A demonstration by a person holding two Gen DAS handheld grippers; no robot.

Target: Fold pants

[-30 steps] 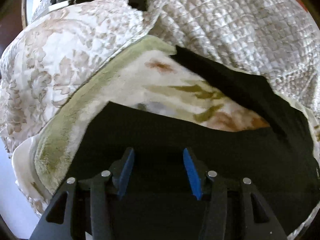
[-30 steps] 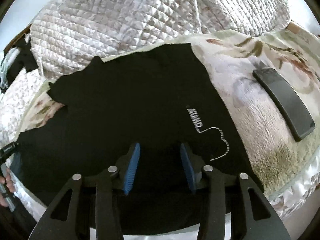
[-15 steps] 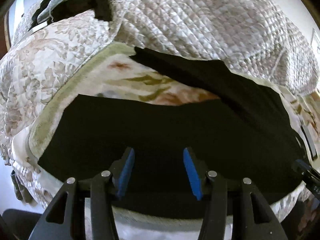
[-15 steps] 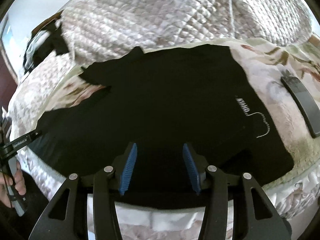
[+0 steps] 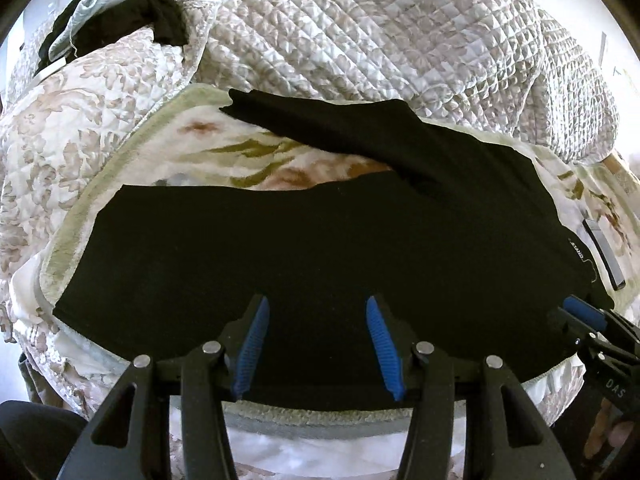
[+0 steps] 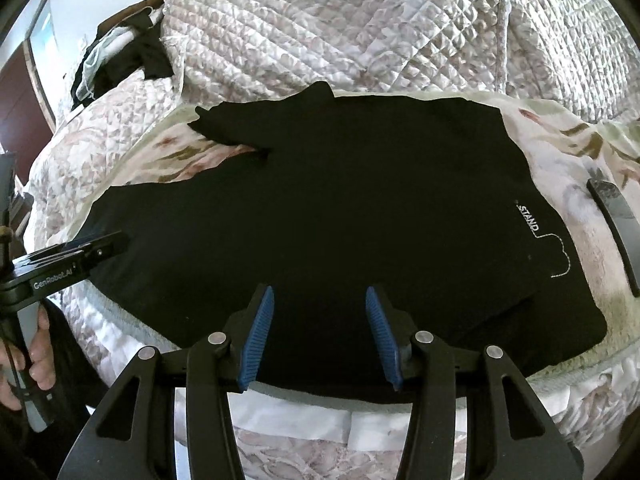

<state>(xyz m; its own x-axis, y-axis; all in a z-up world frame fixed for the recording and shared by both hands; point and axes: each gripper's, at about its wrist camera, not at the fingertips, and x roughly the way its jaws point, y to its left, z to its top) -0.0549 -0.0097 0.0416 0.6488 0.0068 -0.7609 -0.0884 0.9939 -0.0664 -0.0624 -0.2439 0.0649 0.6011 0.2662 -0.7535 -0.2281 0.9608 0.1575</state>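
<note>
Black pants (image 5: 320, 240) (image 6: 360, 200) lie spread flat on a floral blanket (image 5: 240, 148), waist to the right with a white "STAND" print (image 6: 528, 220). One leg runs along the near bed edge; the other angles away toward the far left. My left gripper (image 5: 316, 304) hovers open over the near leg, nothing between its blue pads. Over the seat area near the front edge, my right gripper (image 6: 319, 294) also stands open and holds nothing. Each gripper shows in the other's view: the right gripper (image 5: 580, 312) and the left gripper (image 6: 100, 246).
A bunched quilted cover (image 5: 380, 32) (image 6: 360, 20) rises behind the pants. A dark phone (image 6: 616, 232) (image 5: 604, 256) lies on the blanket right of the waist. Dark clothing (image 5: 132, 16) is heaped at the back left. A hand (image 6: 36, 344) grips the left tool's handle.
Both grippers have pulled back toward the near bed edge, so more of the pants now shows. The right gripper's jaws widened slightly. The pants lie unmoved.
</note>
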